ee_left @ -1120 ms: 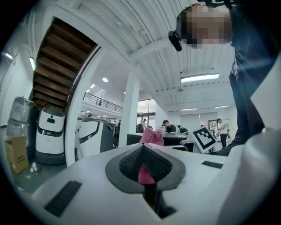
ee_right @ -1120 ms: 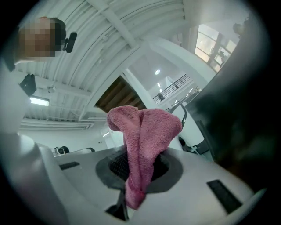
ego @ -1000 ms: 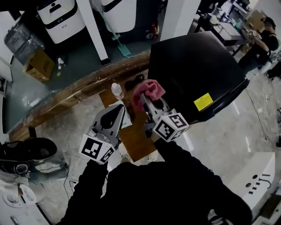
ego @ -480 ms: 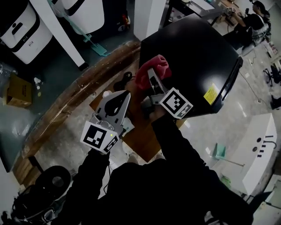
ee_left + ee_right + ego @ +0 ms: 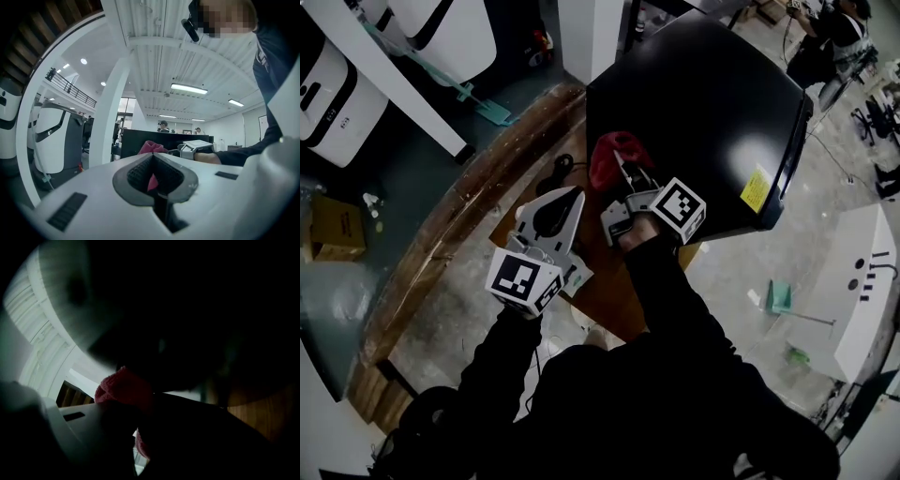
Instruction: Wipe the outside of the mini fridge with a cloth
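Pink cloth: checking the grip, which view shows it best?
Head view: the cloth sits well lit in the right gripper, against the mini fridge. Right gripper view: dim, close. Left gripper view: small, distant.

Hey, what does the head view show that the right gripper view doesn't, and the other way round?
Only the head view shows the left gripper, shut and empty, and the yellow sticker on the black mini fridge. Only the right gripper view shows the white ribbed ceiling. Both show the pink cloth clamped in the right gripper, right by the mini fridge.
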The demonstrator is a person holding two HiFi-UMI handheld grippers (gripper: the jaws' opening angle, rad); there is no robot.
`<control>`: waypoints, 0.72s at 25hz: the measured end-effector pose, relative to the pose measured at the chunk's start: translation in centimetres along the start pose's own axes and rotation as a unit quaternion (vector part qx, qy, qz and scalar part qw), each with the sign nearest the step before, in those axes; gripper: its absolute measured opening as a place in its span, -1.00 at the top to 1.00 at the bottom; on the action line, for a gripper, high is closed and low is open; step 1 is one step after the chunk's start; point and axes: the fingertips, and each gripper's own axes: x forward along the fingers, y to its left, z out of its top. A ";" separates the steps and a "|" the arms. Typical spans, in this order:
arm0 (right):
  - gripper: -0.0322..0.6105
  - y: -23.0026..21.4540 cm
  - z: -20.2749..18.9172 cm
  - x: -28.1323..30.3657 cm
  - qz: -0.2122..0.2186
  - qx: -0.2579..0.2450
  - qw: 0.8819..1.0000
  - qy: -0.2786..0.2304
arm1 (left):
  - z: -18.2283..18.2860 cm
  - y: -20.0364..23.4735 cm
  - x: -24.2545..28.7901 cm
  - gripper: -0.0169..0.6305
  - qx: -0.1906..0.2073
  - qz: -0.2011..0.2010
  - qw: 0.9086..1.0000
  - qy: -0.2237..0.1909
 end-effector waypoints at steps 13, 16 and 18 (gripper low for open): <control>0.70 -10.6 -2.9 -0.1 -0.058 0.075 0.996 -0.005 | -10.4 2.0 4.4 0.93 -0.014 -0.003 0.996 0.083; 0.70 -14.1 -3.5 -0.5 -0.082 0.086 0.993 0.001 | -13.2 2.3 5.3 0.93 -0.019 -0.003 0.994 0.110; 0.70 -15.9 -4.0 -0.6 -0.093 0.091 0.991 0.003 | -15.0 2.7 5.7 0.93 -0.017 0.000 0.992 0.126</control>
